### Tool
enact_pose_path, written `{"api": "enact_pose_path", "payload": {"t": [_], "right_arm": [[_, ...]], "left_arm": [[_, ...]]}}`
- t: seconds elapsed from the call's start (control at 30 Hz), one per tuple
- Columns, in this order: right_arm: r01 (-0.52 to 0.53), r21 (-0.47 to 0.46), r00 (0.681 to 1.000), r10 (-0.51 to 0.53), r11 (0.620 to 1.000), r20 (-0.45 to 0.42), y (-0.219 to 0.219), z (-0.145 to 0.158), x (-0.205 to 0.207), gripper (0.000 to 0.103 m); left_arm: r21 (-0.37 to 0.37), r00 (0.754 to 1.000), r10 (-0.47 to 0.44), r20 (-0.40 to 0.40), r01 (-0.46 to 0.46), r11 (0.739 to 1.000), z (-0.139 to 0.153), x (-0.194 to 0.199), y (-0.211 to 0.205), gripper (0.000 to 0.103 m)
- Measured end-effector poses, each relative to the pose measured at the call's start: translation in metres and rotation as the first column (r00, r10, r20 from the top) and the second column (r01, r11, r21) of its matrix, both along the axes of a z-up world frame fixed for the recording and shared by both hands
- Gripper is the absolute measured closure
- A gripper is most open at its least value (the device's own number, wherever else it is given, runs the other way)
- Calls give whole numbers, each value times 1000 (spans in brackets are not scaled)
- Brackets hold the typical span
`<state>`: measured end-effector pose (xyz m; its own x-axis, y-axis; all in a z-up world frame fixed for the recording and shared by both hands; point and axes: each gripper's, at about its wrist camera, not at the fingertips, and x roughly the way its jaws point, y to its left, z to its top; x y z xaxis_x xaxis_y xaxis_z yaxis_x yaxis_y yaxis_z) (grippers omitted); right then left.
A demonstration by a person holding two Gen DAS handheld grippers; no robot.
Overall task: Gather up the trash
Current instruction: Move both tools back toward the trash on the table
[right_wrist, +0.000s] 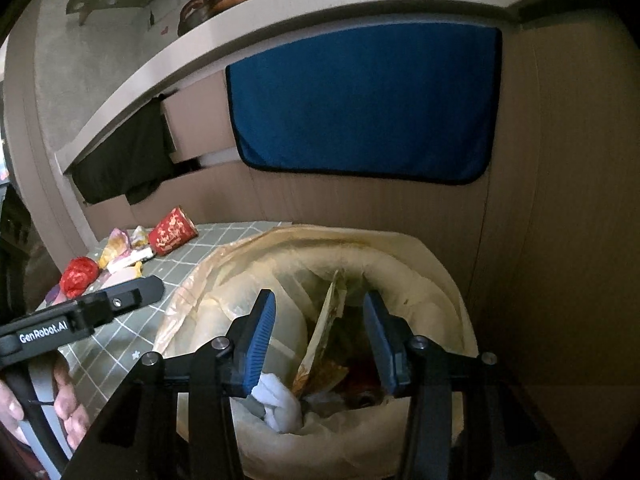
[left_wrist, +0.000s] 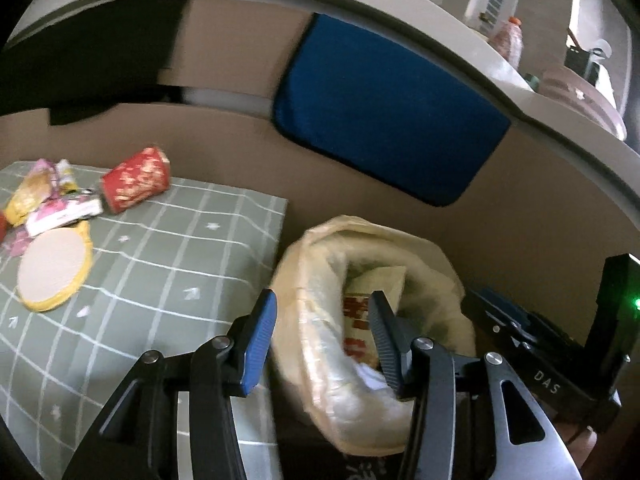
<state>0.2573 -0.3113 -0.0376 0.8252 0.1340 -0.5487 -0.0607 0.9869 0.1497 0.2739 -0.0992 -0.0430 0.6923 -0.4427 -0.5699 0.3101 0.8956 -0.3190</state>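
Note:
A bin lined with a pale yellow bag (left_wrist: 360, 226) stands beside the table, with wrappers and white tissue inside. My left gripper (left_wrist: 322, 340) hangs open over the bin's near rim, nothing between its blue pads. My right gripper (right_wrist: 322, 336) is open above the bin's mouth (right_wrist: 400, 242). A tan wrapper (right_wrist: 330, 320) stands upright in the bin below the gap, and neither pad touches it. On the green checked tablecloth (left_wrist: 180, 248) lie a crushed red cup (left_wrist: 136, 180), a round yellow-rimmed lid (left_wrist: 54, 270) and several crumpled wrappers (left_wrist: 44, 196). A crumpled red wrapper (right_wrist: 80, 276) shows in the right wrist view.
A brown cardboard wall (right_wrist: 560, 200) with a blue cloth (left_wrist: 380, 112) hung on it closes the back and right. A pale shelf (left_wrist: 460, 28) above carries a bottle and containers. A person's hand (right_wrist: 66, 400) holds the left tool's handle at the left edge.

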Motion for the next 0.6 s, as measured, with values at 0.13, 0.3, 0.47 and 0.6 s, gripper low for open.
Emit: {"api": "enact_pose_path", "payload": {"t": [0.13, 0.3, 0.47, 0.6], "right_arm": [[-12, -3, 1000, 12, 1000, -15, 5, -6, 4, 58], [-52, 8, 998, 52, 999, -23, 20, -8, 9, 58], [-123, 16, 992, 123, 992, -4, 49, 0, 13, 58], [-191, 0, 981, 191, 982, 18, 82, 8, 18, 58]], "left_arm": [[18, 997, 67, 28, -68, 998, 1, -7, 22, 54], [6, 988, 150, 29, -151, 989, 7, -14, 62, 54], [-19, 945, 322, 48, -322, 947, 15, -24, 131, 54], [-42, 870, 491, 38, -490, 871, 17, -34, 197, 54]]}}
